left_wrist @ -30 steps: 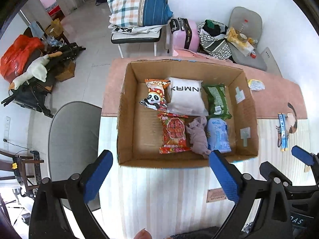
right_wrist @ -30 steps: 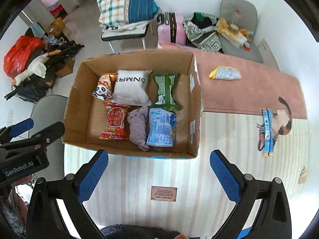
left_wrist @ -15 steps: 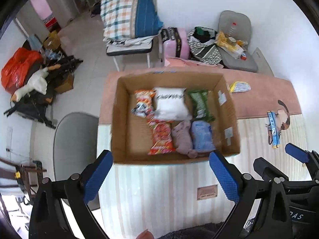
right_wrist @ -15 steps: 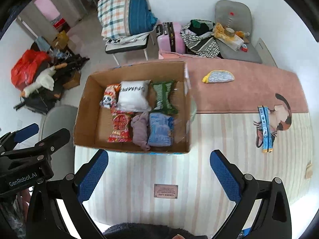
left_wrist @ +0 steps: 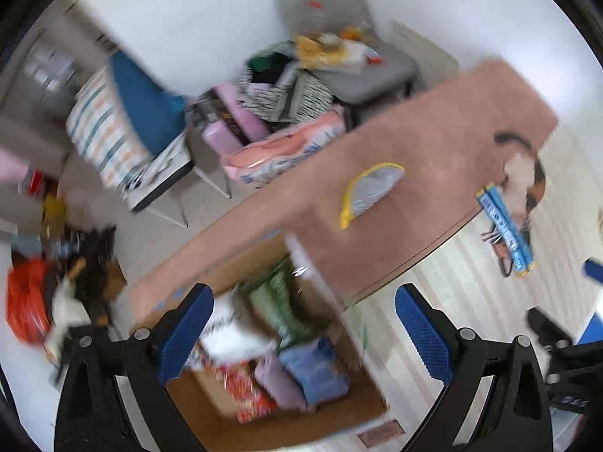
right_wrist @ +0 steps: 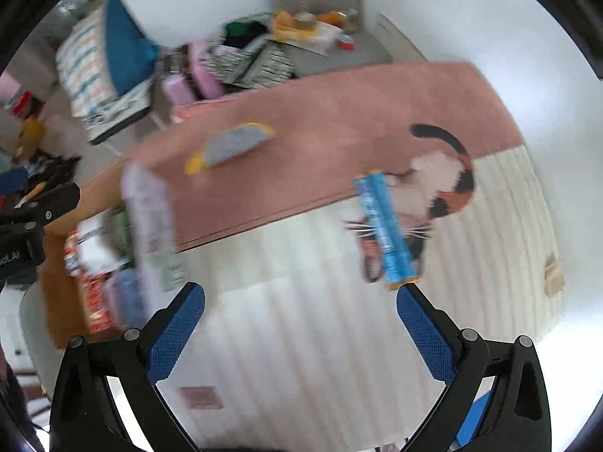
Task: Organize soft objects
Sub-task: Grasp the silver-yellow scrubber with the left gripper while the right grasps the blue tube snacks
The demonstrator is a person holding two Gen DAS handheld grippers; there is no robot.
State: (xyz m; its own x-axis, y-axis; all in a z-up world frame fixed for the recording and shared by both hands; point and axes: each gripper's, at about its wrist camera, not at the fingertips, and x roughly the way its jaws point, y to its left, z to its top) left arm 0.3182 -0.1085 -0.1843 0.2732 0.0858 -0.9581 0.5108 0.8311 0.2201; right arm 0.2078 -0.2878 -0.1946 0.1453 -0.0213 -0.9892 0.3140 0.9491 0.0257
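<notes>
Both tongs are spread wide and carry nothing. The right tongs point(right_wrist: 299, 324) hang over the striped part of the tabletop point(right_wrist: 301, 324), and the left tongs point(left_wrist: 301, 333) hang above the cardboard box point(left_wrist: 211, 399), where several soft packets already lie side by side.

Two soft things are outside the box. The blue packet point(right_wrist: 388, 229) lies just ahead of the right tongs, a little toward their right finger point(right_wrist: 424, 333); its near end comes close to that fingertip. Its long axis runs away from the tongs, almost along the line of the fingers, only slightly tilted. The grey pouch with the yellow edge point(right_wrist: 231, 147) lies farther ahead on the pink part of the cloth, to the left of centre, with its long axis nearly across the view.

From the left tongs both things are far: the pouch point(left_wrist: 371, 190) is well ahead, and the blue packet point(left_wrist: 505, 226) is ahead and off to the right.

So I judge the right hand is the nearer one for the blue packet. Because the packet lies lengthwise to the fingers, the tongs may need to close across its narrow width. Both views are blurred, so fine detail is not sure.
</notes>
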